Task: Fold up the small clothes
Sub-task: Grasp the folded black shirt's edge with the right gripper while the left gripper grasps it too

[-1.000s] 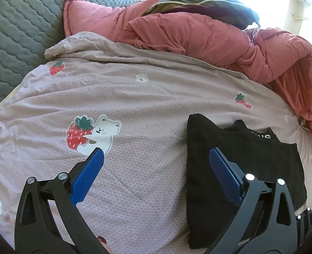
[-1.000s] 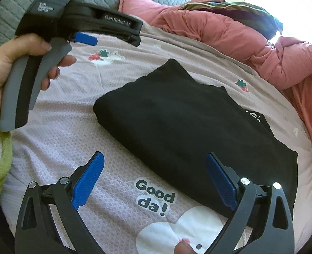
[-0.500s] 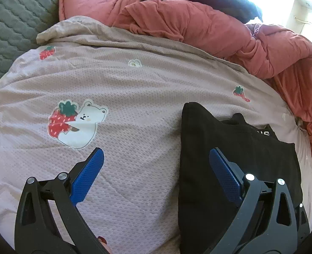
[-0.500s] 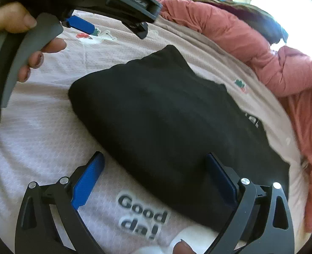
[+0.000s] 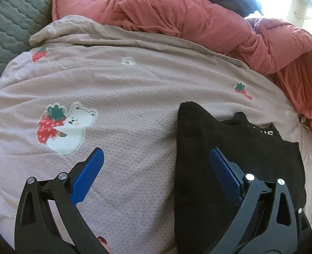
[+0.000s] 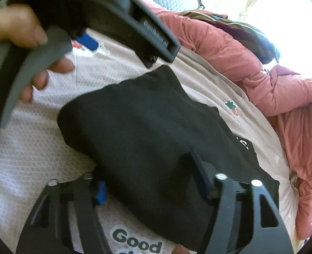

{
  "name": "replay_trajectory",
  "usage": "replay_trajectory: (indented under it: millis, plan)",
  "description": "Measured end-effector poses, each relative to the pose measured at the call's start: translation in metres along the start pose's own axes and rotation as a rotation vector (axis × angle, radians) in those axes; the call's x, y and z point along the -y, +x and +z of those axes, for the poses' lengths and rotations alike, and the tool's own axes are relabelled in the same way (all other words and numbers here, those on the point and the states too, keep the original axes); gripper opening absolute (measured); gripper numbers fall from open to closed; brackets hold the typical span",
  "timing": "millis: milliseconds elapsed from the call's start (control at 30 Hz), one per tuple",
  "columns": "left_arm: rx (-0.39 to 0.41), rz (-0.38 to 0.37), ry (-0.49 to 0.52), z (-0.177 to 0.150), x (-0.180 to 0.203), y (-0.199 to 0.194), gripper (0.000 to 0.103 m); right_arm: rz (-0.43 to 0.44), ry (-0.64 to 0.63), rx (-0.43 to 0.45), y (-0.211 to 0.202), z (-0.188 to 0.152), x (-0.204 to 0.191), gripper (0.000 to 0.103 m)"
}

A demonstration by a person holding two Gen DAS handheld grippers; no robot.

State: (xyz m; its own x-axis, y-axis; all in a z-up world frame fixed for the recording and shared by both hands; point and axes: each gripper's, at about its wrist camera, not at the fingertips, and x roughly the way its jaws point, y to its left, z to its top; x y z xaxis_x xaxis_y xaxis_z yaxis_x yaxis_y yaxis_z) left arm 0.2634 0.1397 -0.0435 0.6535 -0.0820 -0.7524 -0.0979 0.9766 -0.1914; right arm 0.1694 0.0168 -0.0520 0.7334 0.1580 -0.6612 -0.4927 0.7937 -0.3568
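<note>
Straddling the near edge of the folded black garment [image 6: 147,131], my right gripper [image 6: 145,169] has its fingers spread wide, the left one tucked low against the fabric's edge and the right one pressed onto the cloth; nothing is pinched. My left gripper [image 5: 156,163] hangs with its blue fingers [image 5: 88,171] wide apart and empty, one over the pink bedspread [image 5: 117,97], the other over the garment's left edge. That garment lies flat on the bedspread, near the rumpled red quilt [image 5: 230,31]. My left hand [image 6: 18,33] holds its handle.
</note>
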Motion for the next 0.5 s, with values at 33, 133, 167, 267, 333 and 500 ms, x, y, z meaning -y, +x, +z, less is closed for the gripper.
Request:
replay_trajectory:
  millis: [33, 133, 167, 267, 333, 500]
  plan:
    - [-0.007, -0.021, -0.006, 0.000, 0.001, 0.002, 0.093, 0.014, 0.020, 0.013, -0.003, 0.000, 0.004, 0.042]
    - [-0.047, -0.156, -0.053, 0.000, 0.001, 0.008, 0.093, 0.063, 0.089, 0.020, -0.005, -0.001, 0.016, 0.027]
    - [-0.063, -0.210, -0.084, -0.001, -0.001, 0.011, 0.093, 0.079, 0.111, 0.022, -0.006, -0.002, 0.021, 0.024]
    - [-0.115, -0.323, -0.158, -0.004, -0.003, 0.022, 0.093, 0.119, 0.173, 0.045, -0.013, -0.005, 0.032, 0.017]
    - [-0.139, -0.373, -0.188, -0.006, -0.003, 0.027, 0.093, 0.132, 0.199, 0.065, -0.018, -0.007, 0.036, 0.015]
    - [-0.166, -0.497, -0.253, -0.011, 0.001, 0.030, 0.093, 0.142, 0.216, 0.092, -0.027, -0.011, 0.041, 0.014]
